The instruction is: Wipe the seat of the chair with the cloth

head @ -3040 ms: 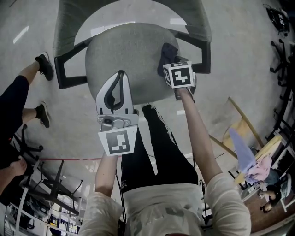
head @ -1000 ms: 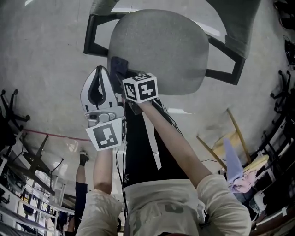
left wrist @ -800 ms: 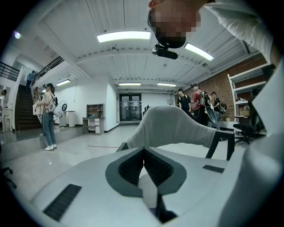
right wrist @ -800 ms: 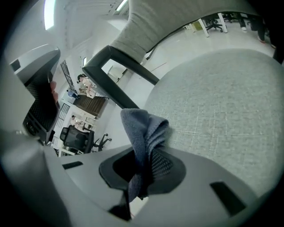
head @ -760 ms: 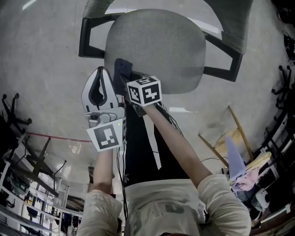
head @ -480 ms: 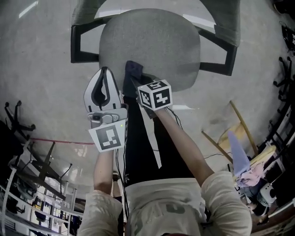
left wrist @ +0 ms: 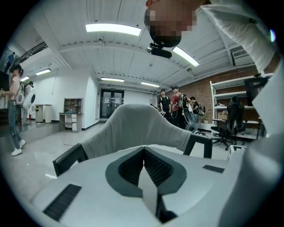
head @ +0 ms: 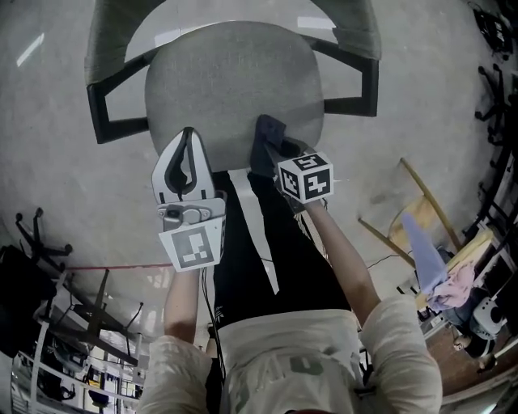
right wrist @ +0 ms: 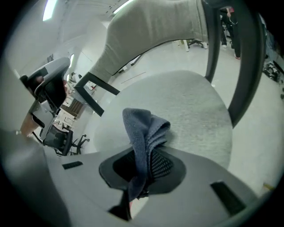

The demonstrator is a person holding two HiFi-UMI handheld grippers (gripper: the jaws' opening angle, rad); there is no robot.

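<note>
The grey office chair's round seat lies below me, its backrest at the top. A dark blue cloth hangs at the seat's near right edge, with my right gripper shut on it. In the right gripper view the cloth sticks up folded from the jaws, just before the seat. My left gripper hovers at the seat's near left edge, shut and holding nothing. The left gripper view has the jaw tips meeting in front of the backrest.
Black armrests flank the seat. My legs in black trousers stand right before the chair. Other chair bases and racks lie at the lower left, a wooden frame with cloths at the right. People stand far off.
The right gripper has dragged the cloth along the seat's near edge from the left side to the right side. The left gripper stays shut near the front left.
</note>
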